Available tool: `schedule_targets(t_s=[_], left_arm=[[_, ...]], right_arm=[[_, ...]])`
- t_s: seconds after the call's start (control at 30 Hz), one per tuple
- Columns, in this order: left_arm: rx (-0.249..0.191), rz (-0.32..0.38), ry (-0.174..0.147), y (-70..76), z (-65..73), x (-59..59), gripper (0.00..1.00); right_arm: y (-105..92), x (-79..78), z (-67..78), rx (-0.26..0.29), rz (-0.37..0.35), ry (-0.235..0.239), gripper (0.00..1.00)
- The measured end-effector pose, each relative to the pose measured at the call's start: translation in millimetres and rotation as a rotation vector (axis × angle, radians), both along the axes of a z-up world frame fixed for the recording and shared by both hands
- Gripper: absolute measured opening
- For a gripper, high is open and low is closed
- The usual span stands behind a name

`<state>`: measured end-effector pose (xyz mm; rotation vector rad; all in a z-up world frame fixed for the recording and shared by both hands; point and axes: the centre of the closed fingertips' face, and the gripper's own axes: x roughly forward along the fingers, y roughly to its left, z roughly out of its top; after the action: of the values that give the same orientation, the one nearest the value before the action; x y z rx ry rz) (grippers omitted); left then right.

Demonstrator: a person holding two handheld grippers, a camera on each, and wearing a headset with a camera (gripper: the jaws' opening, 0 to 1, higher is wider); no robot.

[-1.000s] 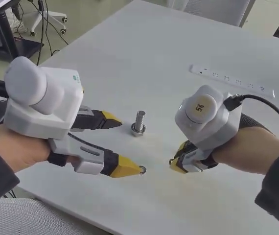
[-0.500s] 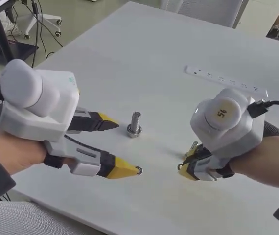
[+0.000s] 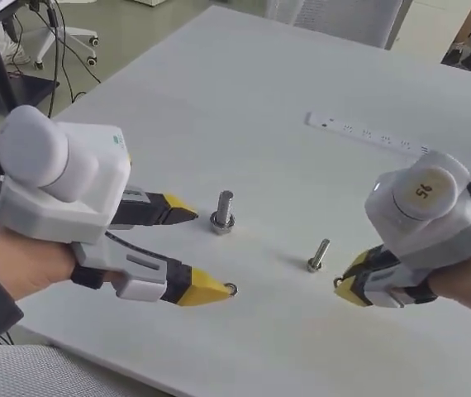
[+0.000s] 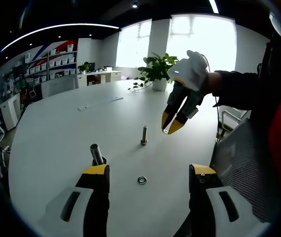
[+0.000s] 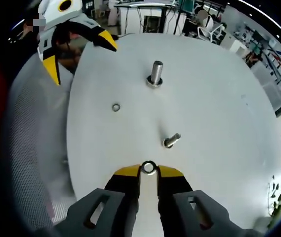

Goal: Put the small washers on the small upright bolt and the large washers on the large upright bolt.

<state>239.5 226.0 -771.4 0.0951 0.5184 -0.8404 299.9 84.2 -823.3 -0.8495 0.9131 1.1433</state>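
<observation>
The large bolt (image 3: pixel 224 211) stands upright at mid-table with a ring at its foot. To its right stands the small bolt (image 3: pixel 319 254), upright. My left gripper (image 3: pixel 206 252) is open just left of the large bolt, its lower tip beside a loose washer (image 3: pixel 230 289) lying on the table. In the left gripper view that washer (image 4: pixel 141 180) lies between the open jaws, with the large bolt (image 4: pixel 97 154) by the left jaw. My right gripper (image 3: pixel 347 285) hovers right of the small bolt. Its own view shows the right gripper (image 5: pixel 149 169) shut on a small washer (image 5: pixel 149 167), close to the small bolt (image 5: pixel 171 140).
A white power strip (image 3: pixel 368 132) lies across the far right of the white table (image 3: pixel 244 99). An office chair (image 3: pixel 343 16) stands behind the far edge. The table's near edge runs just below both grippers.
My right gripper has moved to the right and a little back, uncovering the small bolt that it hid. The left gripper has kept its place.
</observation>
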Motion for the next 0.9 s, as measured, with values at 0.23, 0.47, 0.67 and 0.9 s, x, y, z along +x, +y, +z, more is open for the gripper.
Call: schedule_targets(t_s=[0.23,0.47,0.67,0.9], left_arm=[[0.000,0.001,-0.002,0.1,0.8,0.5,0.65],[0.000,0.004,-0.003,0.6,1.1,1.2,0.65],[-0.001,0.007,-0.002,1.4,1.0,0.8,0.64],[-0.002,0.013,-0.002,2.3,0.6,0.9,0.64]], right_arm=[[0.2,12.7,12.9,0.005,-0.006,-0.035,0.14],[14.1,20.0,26.1,0.014,0.016,-0.068,0.14],[25.1,30.1,31.4,0.002,0.045,-0.099,0.14],[33.5,35.6,25.9,-0.007,0.064,-0.089,0.14]])
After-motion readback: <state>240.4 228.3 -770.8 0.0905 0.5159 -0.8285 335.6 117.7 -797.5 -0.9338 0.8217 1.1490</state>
